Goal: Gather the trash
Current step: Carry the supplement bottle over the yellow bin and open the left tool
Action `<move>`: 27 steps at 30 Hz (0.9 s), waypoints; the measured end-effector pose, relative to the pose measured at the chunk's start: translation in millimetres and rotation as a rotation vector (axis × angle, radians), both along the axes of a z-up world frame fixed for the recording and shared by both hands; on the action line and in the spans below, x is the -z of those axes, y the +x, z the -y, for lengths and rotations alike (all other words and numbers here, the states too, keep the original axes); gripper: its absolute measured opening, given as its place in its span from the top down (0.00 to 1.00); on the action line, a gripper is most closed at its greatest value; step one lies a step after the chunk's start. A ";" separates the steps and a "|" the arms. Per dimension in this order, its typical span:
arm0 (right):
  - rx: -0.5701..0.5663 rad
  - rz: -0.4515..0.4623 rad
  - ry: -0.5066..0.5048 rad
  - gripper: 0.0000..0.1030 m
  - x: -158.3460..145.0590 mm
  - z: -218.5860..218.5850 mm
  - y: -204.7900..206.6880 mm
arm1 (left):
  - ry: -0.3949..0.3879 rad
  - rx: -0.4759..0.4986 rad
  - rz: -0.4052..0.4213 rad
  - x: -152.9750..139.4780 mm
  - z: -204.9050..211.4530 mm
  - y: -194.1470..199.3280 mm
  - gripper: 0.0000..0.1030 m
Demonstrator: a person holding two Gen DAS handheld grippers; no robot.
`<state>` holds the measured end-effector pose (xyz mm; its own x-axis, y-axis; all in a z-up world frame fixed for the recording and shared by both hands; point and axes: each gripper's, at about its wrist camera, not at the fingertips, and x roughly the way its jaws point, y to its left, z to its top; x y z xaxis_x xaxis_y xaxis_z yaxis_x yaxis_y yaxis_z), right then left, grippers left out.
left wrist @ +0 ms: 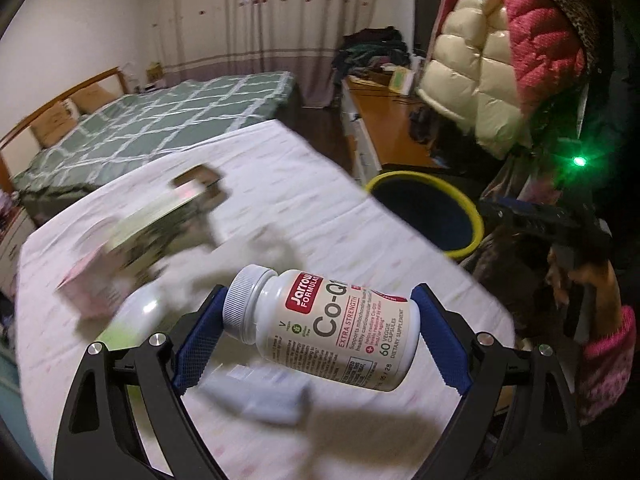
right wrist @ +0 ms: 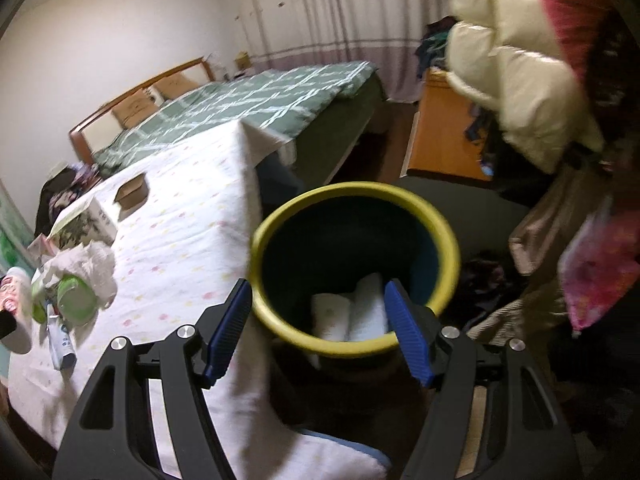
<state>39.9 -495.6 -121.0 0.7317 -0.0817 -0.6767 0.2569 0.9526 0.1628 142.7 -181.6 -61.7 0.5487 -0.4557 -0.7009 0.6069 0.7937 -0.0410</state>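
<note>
A: Setting, please.

B: Bedroom. Bed with green checked cover (left wrist: 160,120) at the back, curtains behind it, puffy cream jacket (left wrist: 472,76) hanging at right. In front, a bench under a white cloth with pale dots (right wrist: 188,216).

A: Item one, left gripper?

B: Left gripper (left wrist: 320,328), blue-padded jaws closed on a white supplement bottle (left wrist: 324,324). The bottle lies crosswise between the jaws, ribbed cap against the left pad, base against the right pad, label with red logo facing the camera. It is held up off the bench cloth.

A: Item two, right gripper?

B: Right gripper (right wrist: 318,328), jaws spread wide and holding nothing. They hang over the near rim of a dark bin with a yellow rim (right wrist: 356,268); the left finger is outside the rim, the right finger tip is over the inside. The right gripper also shows in the left view, at the right beyond the bin.

A: Bin contents?

B: Two white rolled or crumpled pieces (right wrist: 352,316) at the bottom. The bin stands just beside the bench edge, on the floor side.

A: Remaining on the bench?

B: Crumpled white tissue (right wrist: 96,264), a green-and-white cup on its side (right wrist: 76,300), a printed box (right wrist: 84,220), a small brown carton (right wrist: 132,190), a small blue-and-white tube (right wrist: 60,344). All are grouped at the bench's left side in the right view, well apart from the bin. In the left view these are blurred.
</note>
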 end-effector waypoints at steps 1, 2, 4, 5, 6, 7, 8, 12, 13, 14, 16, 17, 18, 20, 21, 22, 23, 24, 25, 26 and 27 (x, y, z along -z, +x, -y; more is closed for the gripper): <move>0.016 0.010 -0.008 0.36 -2.7 5.8 -6.0 | -0.007 0.020 -0.009 0.7 15.9 6.0 0.13; 0.030 0.018 -0.015 0.36 -4.9 11.3 -11.3 | -0.009 0.033 -0.017 0.8 27.9 9.5 0.13; 0.050 0.028 -0.021 0.36 -7.0 22.8 -20.4 | -0.010 0.067 -0.035 2.8 60.1 20.6 0.13; 0.058 0.029 -0.020 0.36 -6.6 27.0 -23.8 | -0.010 0.082 -0.040 3.6 74.2 24.6 0.13; 0.069 0.030 -0.019 0.36 -6.1 32.2 -28.0 | -0.007 0.101 -0.045 4.6 91.9 29.5 0.13; 0.079 0.030 -0.019 0.36 -5.2 37.1 -31.8 | -0.001 0.116 -0.046 5.7 106.9 32.8 0.13; 0.087 0.029 -0.016 0.36 -3.9 41.1 -35.4 | 0.003 0.134 -0.048 6.7 125.1 37.5 0.13; 0.112 0.024 -0.002 0.36 0.8 55.8 -45.9 | 0.015 0.165 -0.085 14.1 178.4 55.0 0.13; 0.117 0.024 -0.001 0.36 1.1 59.0 -48.1 | 0.023 0.167 -0.098 17.3 191.8 60.5 0.13; 0.127 0.024 0.001 0.36 1.9 63.7 -52.0 | 0.032 0.167 -0.107 20.2 200.5 64.6 0.13; 0.138 0.027 0.008 0.36 3.4 71.1 -58.1 | 0.057 0.167 -0.123 28.3 220.4 73.9 0.13; 0.142 0.027 0.011 0.36 3.7 73.8 -59.9 | 0.066 0.167 -0.132 32.7 229.5 78.4 0.13; 0.148 0.027 0.013 0.36 4.3 76.7 -62.2 | 0.072 0.168 -0.140 36.2 234.6 80.8 0.13; 0.155 0.027 0.017 0.36 5.8 82.1 -67.0 | 0.087 0.166 -0.155 44.1 250.7 87.4 0.13; 0.158 0.026 0.019 0.36 6.1 83.5 -67.7 | 0.093 0.165 -0.160 47.3 257.0 90.2 0.13; 0.161 0.025 0.021 0.36 6.3 84.3 -68.2 | 0.096 0.167 -0.163 50.1 260.6 92.2 0.13; 0.165 0.023 0.025 0.36 7.5 86.4 -68.8 | 0.104 0.169 -0.164 53.5 267.6 94.6 0.13; 0.167 0.022 0.028 0.36 8.3 87.6 -69.1 | 0.111 0.169 -0.163 56.3 270.9 96.0 0.13; 0.168 0.020 0.030 0.36 9.1 88.3 -68.8 | 0.120 0.169 -0.162 58.9 275.0 97.1 0.13; 0.169 0.019 0.032 0.36 9.7 89.8 -69.3 | 0.128 0.171 -0.163 62.1 280.1 98.9 0.13; 0.168 0.017 0.033 0.36 10.3 90.1 -69.7 | 0.132 0.170 -0.164 64.9 285.1 100.4 0.13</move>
<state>-29.8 -585.8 -131.3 0.7212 -0.1819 -0.6685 0.4092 0.8905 0.1992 243.1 -466.7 -126.6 0.3458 -0.4308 -0.8336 0.7260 0.6857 -0.0532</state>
